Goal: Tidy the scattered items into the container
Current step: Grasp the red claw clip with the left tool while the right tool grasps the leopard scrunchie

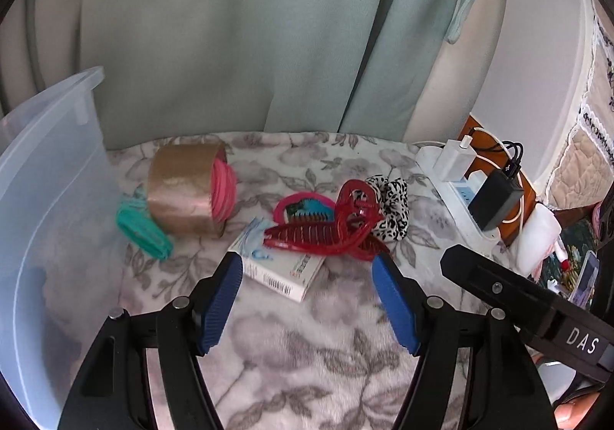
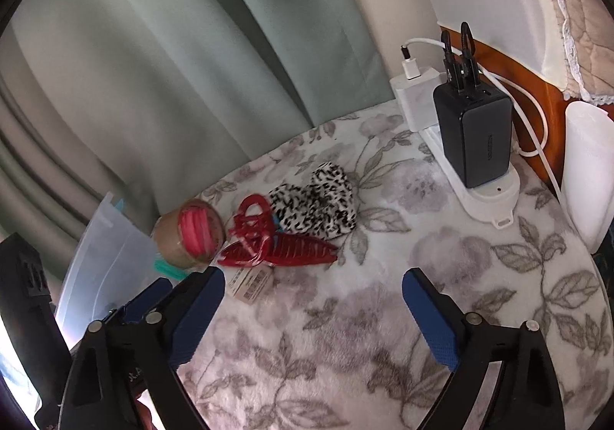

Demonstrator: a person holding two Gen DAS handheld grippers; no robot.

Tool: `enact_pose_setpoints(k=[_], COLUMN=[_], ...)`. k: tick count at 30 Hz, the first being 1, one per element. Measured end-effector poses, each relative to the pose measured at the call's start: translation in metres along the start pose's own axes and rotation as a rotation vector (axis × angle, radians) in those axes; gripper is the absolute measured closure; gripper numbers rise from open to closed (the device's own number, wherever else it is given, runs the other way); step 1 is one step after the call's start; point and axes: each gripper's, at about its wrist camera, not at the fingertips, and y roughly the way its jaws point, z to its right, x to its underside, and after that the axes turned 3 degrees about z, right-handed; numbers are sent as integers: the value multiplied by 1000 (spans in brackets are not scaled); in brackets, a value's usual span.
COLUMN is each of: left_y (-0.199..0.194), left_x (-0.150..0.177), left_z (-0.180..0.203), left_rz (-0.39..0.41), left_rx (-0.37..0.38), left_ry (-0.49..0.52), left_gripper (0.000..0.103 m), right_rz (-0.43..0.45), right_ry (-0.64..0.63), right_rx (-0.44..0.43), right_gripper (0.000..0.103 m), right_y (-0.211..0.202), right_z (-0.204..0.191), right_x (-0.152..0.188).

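A clear plastic container [image 1: 50, 200] stands at the left; it also shows in the right wrist view [image 2: 107, 261]. Scattered on the floral blanket lie a brown tape roll [image 1: 184, 188] with pink bands [image 1: 224, 186] in it, a teal clip [image 1: 142, 226], a white box [image 1: 280, 265], a red claw clip [image 1: 330, 226], a pink mirror [image 1: 299, 207] and a leopard scrunchie [image 1: 391, 203]. My left gripper [image 1: 309, 269] is open just in front of the box and red clip. My right gripper [image 2: 312, 288] is open, short of the red clip [image 2: 280, 242] and scrunchie [image 2: 314, 207].
A white power strip [image 2: 487, 196] with a black charger [image 2: 476, 134], a white charger [image 2: 412, 96] and cables stands at the right back edge. A white bottle [image 2: 587, 169] is at the far right. Green curtains [image 1: 238, 38] hang behind the blanket [image 2: 345, 334].
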Motion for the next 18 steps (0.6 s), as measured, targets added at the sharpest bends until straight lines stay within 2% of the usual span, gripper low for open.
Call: enact_pose_setpoints(k=[2,5,12,18], left_y=[9,22,44,57], left_x=[-3,-7,-12,-15], left_z=[4,9,23,23], left_rz=[-1,-1,17,12], left_rx=[14,33,32,36], left_ry=[19,48,123,138], left_gripper=[32,33,33,33], right_rz=[3,0,-2,-33], right_ry=[-6,-29,-74,-120], right_rx=[2,13,52,48], right_gripper=[21,29,36,41], right_y=[5,13,30,51], right_z=[0,1,5,0], right_x=[-5,-13,-33,-43])
